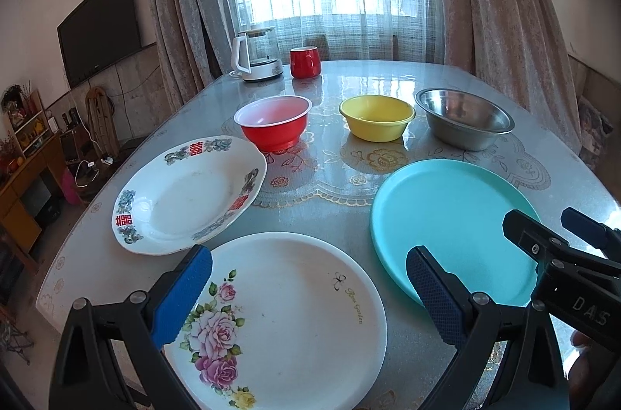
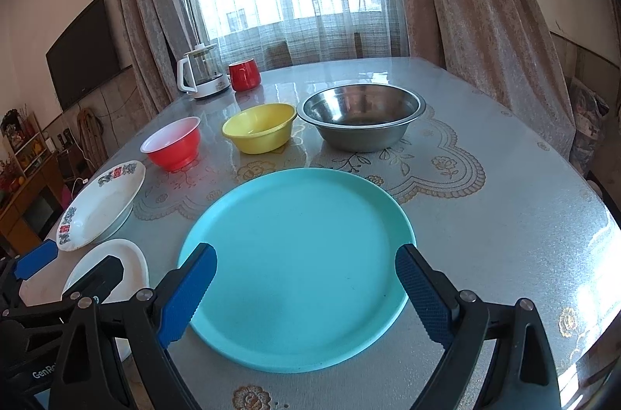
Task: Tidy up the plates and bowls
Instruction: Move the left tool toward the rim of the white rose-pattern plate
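Observation:
My left gripper point(image 1: 308, 288) hangs open over a white plate with pink roses point(image 1: 287, 324) at the table's near edge. My right gripper point(image 2: 306, 288) is open above a turquoise plate point(image 2: 299, 278), which also lies at the right of the left wrist view as the turquoise plate point(image 1: 454, 227). A white plate with red characters point(image 1: 186, 194) lies left of centre. Behind stand a red bowl point(image 1: 273, 127), a yellow bowl point(image 1: 376, 117) and a steel bowl point(image 1: 464, 119) in a row. Nothing is between either gripper's fingers.
A white-based glass kettle point(image 1: 258, 55) and a red mug point(image 1: 304, 61) stand at the table's far end before the curtained window. The glossy table point(image 2: 504, 216) has bare surface at the right. A wall television point(image 1: 99, 26) and shelves are off to the left.

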Demonstrator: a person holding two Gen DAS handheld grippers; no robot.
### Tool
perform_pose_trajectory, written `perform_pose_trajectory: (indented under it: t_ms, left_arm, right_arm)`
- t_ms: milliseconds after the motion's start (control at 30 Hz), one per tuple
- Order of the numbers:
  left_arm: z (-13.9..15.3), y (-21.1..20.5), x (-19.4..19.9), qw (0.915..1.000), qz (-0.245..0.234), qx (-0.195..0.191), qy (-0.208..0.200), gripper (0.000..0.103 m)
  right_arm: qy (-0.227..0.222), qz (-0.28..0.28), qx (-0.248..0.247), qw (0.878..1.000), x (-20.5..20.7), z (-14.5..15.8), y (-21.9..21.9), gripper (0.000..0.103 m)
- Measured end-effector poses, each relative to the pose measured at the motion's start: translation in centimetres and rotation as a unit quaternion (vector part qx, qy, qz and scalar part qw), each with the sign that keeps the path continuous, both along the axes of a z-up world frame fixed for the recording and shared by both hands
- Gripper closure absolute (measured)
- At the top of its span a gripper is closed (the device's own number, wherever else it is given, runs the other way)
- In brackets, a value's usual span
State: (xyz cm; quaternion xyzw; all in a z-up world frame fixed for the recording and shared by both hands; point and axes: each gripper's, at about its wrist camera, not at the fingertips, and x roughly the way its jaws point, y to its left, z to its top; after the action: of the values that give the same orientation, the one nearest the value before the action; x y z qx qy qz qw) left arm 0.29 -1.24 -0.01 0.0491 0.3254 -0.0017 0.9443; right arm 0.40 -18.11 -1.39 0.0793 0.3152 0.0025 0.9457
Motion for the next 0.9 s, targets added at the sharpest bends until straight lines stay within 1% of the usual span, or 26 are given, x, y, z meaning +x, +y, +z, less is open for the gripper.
perform_pose_trajectory:
  t_ms: [633,733,900]
  left_arm:
    - [0.4,-0.8,-0.1,0.9999,-0.009,0.003,-0.001,0.002]
    - [0.3,-1.2,0.0,0.9997,-0.022,0.006,0.004,0.002]
    - [0.3,-1.6,0.0,0.9995,-0.029,0.01,0.003,0.002]
  right_arm:
    - [-0.006,-0.011,0.013,1.0,-0.5,0.2,-1.6,0.008]
    - [-0.008,-0.014,0.011,1.0,-0.6,0.2,-1.8,0.008]
    - [-0.007,-0.016,0.011,1.0,-0.5,0.2,-2.0,0.008]
